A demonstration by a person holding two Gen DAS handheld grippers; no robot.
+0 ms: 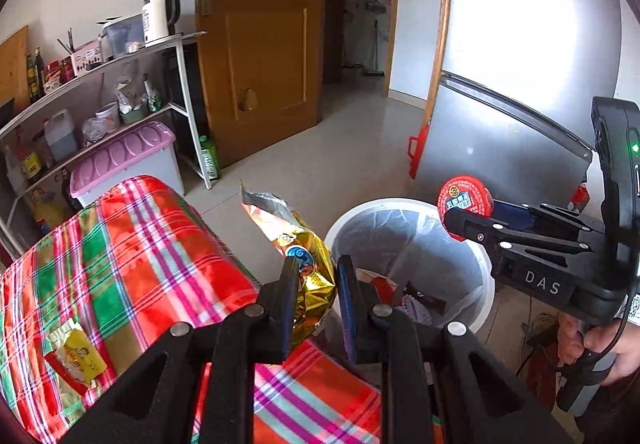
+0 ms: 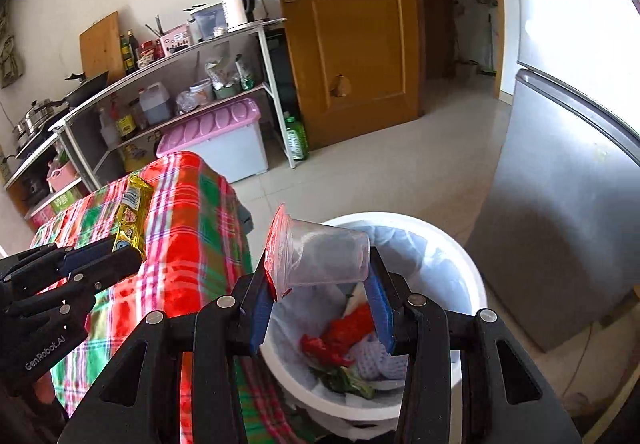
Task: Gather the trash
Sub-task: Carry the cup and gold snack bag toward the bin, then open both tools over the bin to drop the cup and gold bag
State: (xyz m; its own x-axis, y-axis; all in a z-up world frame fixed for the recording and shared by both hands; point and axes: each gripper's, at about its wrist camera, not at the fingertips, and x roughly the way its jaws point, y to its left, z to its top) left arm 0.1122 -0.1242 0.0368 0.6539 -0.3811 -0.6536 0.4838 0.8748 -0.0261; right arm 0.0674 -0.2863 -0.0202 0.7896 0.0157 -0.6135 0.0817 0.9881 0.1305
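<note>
My left gripper (image 1: pixel 316 280) is shut on a gold foil snack bag (image 1: pixel 304 256) and holds it at the table's edge beside the white trash bin (image 1: pixel 486 276). My right gripper (image 2: pixel 320 268) is shut on a clear plastic cup with a red lid (image 2: pixel 320 256) and holds it on its side above the bin (image 2: pixel 472 284). In the left wrist view the right gripper (image 1: pixel 460 220) shows the cup's round red lid (image 1: pixel 466 198) over the bin. The left gripper (image 2: pixel 128 250) also shows in the right wrist view with the gold bag (image 2: pixel 132 212). The bin holds red and green trash (image 2: pixel 340 340).
A plaid cloth (image 1: pixel 140 244) covers the table; a yellow and red wrapper (image 1: pixel 78 360) lies on it. A grey fridge (image 2: pixel 560 204) stands right of the bin. A shelf rack (image 2: pixel 180 84), a pink-lidded box (image 2: pixel 216 140) and a wooden door (image 2: pixel 348 24) stand behind.
</note>
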